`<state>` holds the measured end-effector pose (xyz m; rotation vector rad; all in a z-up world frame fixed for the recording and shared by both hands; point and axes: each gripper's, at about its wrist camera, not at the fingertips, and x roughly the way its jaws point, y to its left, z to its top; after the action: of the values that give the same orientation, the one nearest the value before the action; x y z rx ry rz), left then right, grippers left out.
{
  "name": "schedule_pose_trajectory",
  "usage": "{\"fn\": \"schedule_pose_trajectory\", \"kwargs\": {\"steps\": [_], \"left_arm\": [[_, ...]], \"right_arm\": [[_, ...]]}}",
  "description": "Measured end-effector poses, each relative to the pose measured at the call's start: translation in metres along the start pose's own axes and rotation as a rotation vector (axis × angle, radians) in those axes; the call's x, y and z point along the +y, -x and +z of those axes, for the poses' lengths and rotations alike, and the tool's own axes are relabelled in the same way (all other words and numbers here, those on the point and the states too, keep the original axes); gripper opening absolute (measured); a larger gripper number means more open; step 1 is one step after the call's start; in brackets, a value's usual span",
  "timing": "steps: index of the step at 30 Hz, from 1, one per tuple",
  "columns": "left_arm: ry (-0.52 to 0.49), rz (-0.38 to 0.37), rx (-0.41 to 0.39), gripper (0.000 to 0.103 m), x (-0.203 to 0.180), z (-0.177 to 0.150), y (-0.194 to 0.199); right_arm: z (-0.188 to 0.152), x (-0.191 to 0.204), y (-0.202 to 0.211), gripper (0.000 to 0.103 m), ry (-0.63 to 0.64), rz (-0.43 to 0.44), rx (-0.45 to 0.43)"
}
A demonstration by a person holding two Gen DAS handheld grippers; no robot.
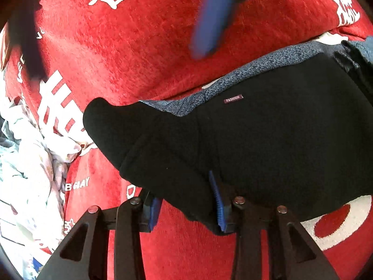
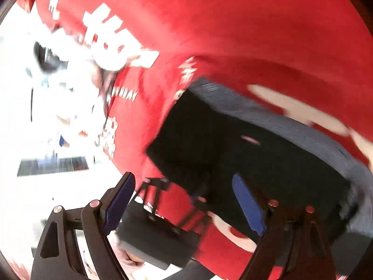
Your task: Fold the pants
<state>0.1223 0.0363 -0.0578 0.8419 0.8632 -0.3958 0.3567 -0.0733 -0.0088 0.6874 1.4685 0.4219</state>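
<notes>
Black pants with a small "FASHION" label lie folded on a red cloth, over a blue-grey speckled garment. My left gripper is at the pants' near edge, its jaws apart with a fold of the black fabric lying between the blue pads. My right gripper is open and empty above the pants, in a blurred view. The right gripper's blurred blue finger also shows in the left wrist view, high above the cloth. The left gripper also shows in the right wrist view.
The red cloth carries white printed characters. A crumpled pale patterned fabric lies at the cloth's left edge. A dark blue-grey garment sits at the far right. Bright white surroundings lie beyond the cloth's left side.
</notes>
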Motion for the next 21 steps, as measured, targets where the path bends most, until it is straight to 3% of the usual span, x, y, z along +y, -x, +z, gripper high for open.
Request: {"fn": "schedule_pose_trajectory", "kwargs": {"steps": [3, 8, 9, 10, 11, 15, 21], "left_arm": [[0.006, -0.006, -0.006, 0.04, -0.002, -0.002, 0.0], [0.008, -0.003, -0.012, 0.04, -0.003, -0.004, 0.001], [0.011, -0.008, -0.007, 0.04, -0.003, -0.004, 0.001], [0.014, -0.017, 0.004, 0.04, -0.002, -0.005, 0.0], [0.012, -0.016, -0.007, 0.04, -0.002, -0.005, 0.003], [0.034, -0.023, -0.058, 0.04, 0.003, 0.002, 0.028], [0.098, -0.101, -0.161, 0.04, 0.006, 0.031, 0.089]], "right_arm": [[0.018, 0.031, -0.046, 0.088, 0.098, -0.068, 0.113], [0.041, 0.04, -0.103, 0.084, 0.143, -0.185, 0.261], [0.042, 0.04, -0.107, 0.075, 0.136, -0.191, 0.273], [0.042, 0.037, -0.11, 0.032, 0.127, -0.189, 0.284], [0.041, 0.031, -0.111, 0.023, 0.111, -0.185, 0.292], [0.029, 0.022, -0.079, 0.022, 0.105, -0.103, 0.198], [-0.012, 0.001, 0.005, 0.022, 0.049, 0.118, 0.01]]}}
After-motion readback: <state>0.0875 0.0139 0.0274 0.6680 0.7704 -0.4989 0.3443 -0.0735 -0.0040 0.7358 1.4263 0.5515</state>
